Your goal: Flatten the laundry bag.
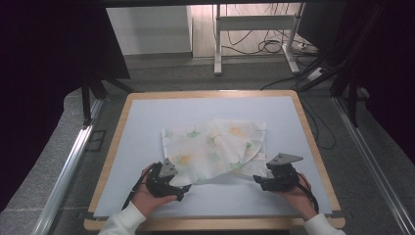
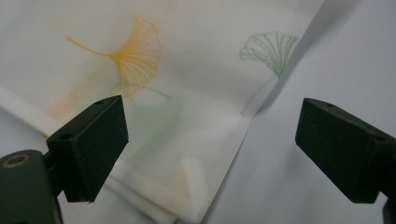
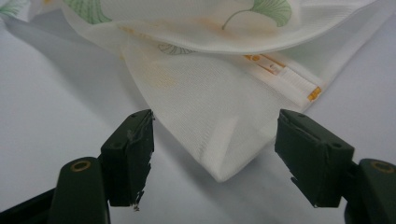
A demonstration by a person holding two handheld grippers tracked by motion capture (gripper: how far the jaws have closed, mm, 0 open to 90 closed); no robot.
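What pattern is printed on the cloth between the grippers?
Orange and green ginkgo-style fan leaves on the white cloth, clearest in the left gripper view.

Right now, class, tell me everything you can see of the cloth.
The cloth is white, thin woven-looking fabric printed with orange and green ginkgo leaves. It lies loosely folded and rumpled on the table, layers overlapping. An orange-marked seam strip shows near one edge. Its near corners sit between open jaws, untouched.
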